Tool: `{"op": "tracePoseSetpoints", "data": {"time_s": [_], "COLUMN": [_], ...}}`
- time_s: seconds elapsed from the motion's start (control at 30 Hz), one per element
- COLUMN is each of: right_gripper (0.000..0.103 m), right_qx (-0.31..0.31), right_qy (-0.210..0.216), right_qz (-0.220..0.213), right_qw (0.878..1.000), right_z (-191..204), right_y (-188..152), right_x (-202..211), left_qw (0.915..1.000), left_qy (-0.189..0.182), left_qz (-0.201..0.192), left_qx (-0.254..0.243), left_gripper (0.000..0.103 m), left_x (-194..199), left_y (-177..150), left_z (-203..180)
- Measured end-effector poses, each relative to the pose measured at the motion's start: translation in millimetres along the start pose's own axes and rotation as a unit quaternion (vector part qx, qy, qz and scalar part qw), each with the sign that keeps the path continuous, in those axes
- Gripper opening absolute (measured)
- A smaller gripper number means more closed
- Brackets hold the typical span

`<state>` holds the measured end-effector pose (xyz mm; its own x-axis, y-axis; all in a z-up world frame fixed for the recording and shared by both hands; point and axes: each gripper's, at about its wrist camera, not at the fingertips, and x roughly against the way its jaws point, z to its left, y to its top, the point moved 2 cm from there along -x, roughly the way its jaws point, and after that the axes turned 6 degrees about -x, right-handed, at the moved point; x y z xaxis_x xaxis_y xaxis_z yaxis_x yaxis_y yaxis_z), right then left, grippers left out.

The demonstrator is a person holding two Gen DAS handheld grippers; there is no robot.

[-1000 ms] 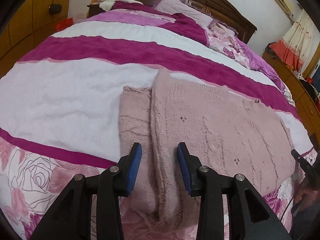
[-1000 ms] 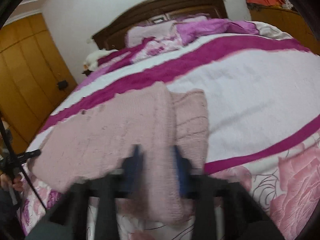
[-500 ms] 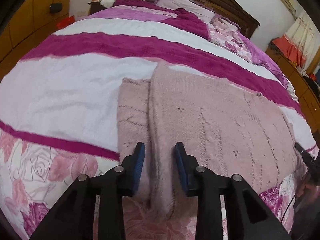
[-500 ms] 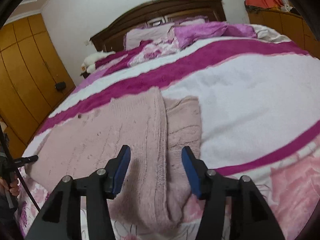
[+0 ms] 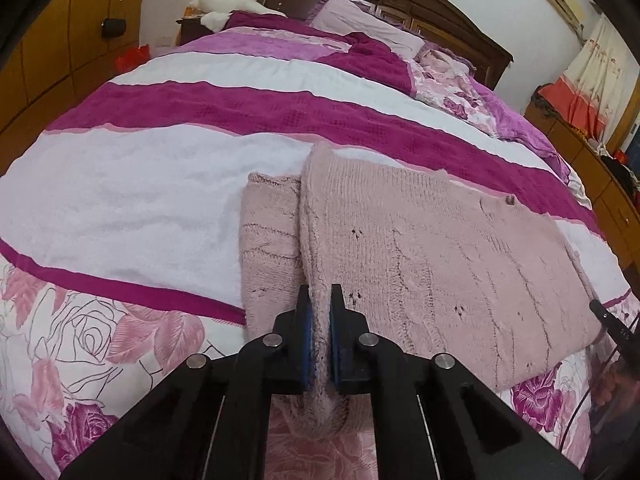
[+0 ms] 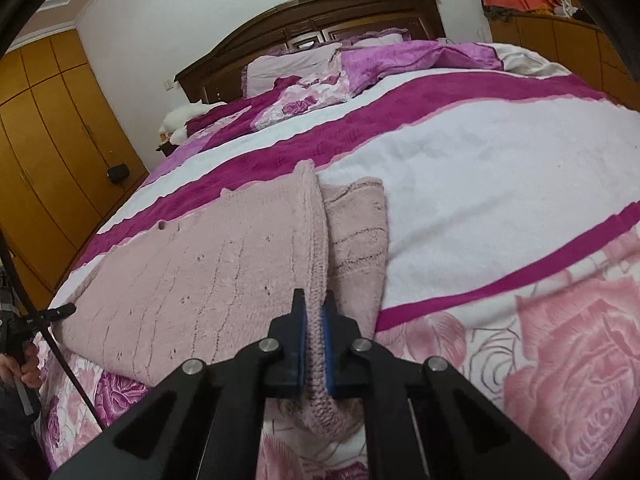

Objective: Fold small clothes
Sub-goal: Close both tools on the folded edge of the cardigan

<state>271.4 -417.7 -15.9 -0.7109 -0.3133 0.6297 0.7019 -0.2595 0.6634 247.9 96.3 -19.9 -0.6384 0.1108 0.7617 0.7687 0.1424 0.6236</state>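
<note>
A pink knitted sweater (image 5: 440, 248) lies flat near the foot of a bed. My left gripper (image 5: 320, 292) is shut on its left folded edge, with fuzzy knit pinched between the blue pads. A narrower sleeve part (image 5: 270, 240) lies flat just left of that fold. In the right wrist view the sweater (image 6: 220, 260) spreads to the left. There my right gripper (image 6: 314, 298) is closing its jaws on the right folded edge, and the pads press on the knit. Another sleeve part (image 6: 356, 232) lies flat just right of that edge.
The bed cover (image 5: 140, 184) has white and magenta bands, with a rose print by the foot. Pillows (image 6: 292, 66) and a dark headboard (image 6: 320, 12) are at the far end. Wooden wardrobes (image 6: 48, 128) stand at the side. A hand holds a black bar (image 6: 52, 314) at the sweater's far corner.
Both grippers stood with jaws apart over the sweater's folded edges; now each has closed on its edge. The right one showed wider jaws half a second ago.
</note>
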Motion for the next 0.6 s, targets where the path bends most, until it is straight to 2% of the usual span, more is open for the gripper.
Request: {"op": "tracePoseSetpoints", "data": {"time_s": [0.13,0.2,0.27,0.37,0.4,0.5,0.6], "right_gripper": [0.009,0.023,0.054,0.073,0.074,0.074,0.074], "right_qx": [-0.012,-0.010,-0.020,-0.041,-0.046,-0.054,-0.086], "right_qy": [-0.011,-0.014,0.015,0.075,0.088,0.072,0.100], "right_qz": [0.034,0.033,0.028,0.045,0.058,0.075,0.098], "right_qw": [0.999,0.999,0.999,0.995,0.993,0.993,0.986], "right_z": [-2,-2,-6,-14,-18,-33,-50], "right_y": [-2,1,8,19,22,26,32], "right_x": [-11,-11,-7,-6,-10,-20,-35], "left_qw": [1.0000,0.9999,0.9997,0.9996,0.9996,0.9996,0.9995], "left_qy": [0.008,0.002,-0.009,-0.010,-0.007,-0.006,-0.011], "left_qz": [0.003,0.012,0.010,0.001,-0.003,-0.004,-0.007], "left_qx": [0.001,0.007,0.018,0.025,0.026,0.026,0.027], "left_gripper": [0.000,0.000,0.000,0.000,0.000,0.000,0.000], "left_x": [1,0,3,11,12,12,10], "left_y": [-1,-1,-2,-3,-3,0,4], "left_z": [4,6,9,11,12,13,11]}}
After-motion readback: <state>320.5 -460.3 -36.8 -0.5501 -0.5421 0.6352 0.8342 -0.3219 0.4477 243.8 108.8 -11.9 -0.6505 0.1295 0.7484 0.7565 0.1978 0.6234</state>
